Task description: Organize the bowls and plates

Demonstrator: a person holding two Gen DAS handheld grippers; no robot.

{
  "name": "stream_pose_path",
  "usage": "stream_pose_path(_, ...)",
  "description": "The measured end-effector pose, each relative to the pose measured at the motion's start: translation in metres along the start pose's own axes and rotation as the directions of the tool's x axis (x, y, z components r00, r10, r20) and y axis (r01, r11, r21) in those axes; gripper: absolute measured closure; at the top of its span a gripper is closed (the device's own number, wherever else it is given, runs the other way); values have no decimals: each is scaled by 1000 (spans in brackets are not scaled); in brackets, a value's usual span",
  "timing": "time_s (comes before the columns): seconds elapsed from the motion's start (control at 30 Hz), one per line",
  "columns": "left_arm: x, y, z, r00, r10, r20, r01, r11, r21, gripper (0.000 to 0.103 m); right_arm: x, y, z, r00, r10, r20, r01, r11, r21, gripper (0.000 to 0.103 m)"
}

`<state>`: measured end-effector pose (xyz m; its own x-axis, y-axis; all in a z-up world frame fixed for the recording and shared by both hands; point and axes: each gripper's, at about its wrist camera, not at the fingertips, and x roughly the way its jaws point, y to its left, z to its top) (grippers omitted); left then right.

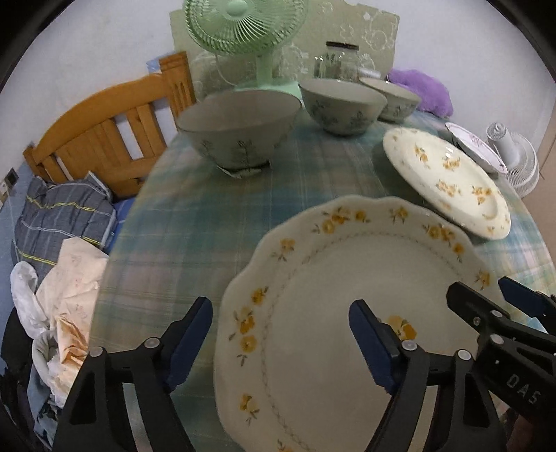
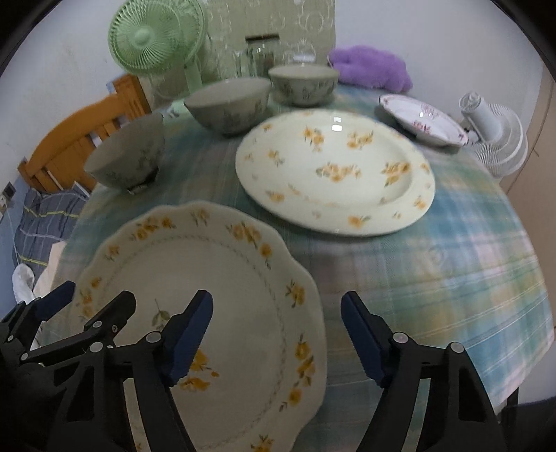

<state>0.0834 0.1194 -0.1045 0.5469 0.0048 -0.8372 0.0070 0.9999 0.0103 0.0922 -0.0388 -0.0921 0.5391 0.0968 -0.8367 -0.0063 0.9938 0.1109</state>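
Observation:
A scalloped plate with yellow flowers lies nearest on the plaid tablecloth. My left gripper hangs open over its left rim, one finger outside and one above the plate. My right gripper hangs open astride its right rim; neither pad presses on it. Behind lie a round cream plate with yellow flowers and a small pink-patterned plate. Three grey-green bowls stand upright along the far side.
A green fan, a glass jar and a purple plush stand at the table's back edge. A white fan is beyond the right edge. A wooden headboard and heaped bedding lie left.

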Motion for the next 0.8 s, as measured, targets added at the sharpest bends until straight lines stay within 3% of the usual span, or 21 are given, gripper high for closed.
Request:
stream_pose_path(0.17,7,2,-1,999,-33,-10,33,999,9,28,17,2,-5,999,22,-47,-21,1000,11,38)
stream_pose_path(0.8,9,6,17,988,-104,-110,105,995,0,28,17,6,10,993,-3,-120,5,1000,17,38)
